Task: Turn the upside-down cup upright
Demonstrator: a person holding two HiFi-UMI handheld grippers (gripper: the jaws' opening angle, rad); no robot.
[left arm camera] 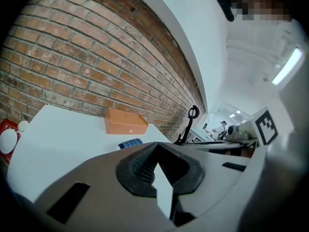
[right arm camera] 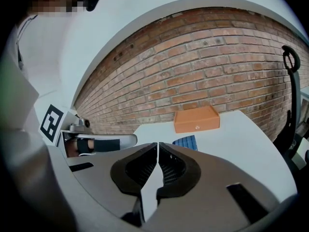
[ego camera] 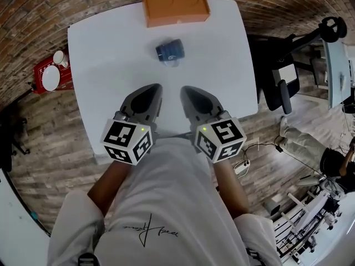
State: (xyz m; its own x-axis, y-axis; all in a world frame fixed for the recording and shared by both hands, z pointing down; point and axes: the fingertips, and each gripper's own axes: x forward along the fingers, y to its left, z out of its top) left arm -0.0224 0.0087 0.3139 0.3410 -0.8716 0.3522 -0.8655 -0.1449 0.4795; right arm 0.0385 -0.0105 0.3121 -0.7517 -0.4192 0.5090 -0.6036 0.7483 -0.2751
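The blue cup (ego camera: 170, 51) stands alone on the white worktop (ego camera: 100, 65), just short of the orange box (ego camera: 176, 5) at the far edge and well ahead of both claws; its ribbed side shows, but its inside cannot be seen. The box is shut, so whatever it holds is hidden, and a red tray (ego camera: 49, 73) off the worktop's left side carries two white discs. The left claw (ego camera: 148, 93) and right claw (ego camera: 188, 91) hover side by side over the near edge, each with its jaws pressed together on nothing.
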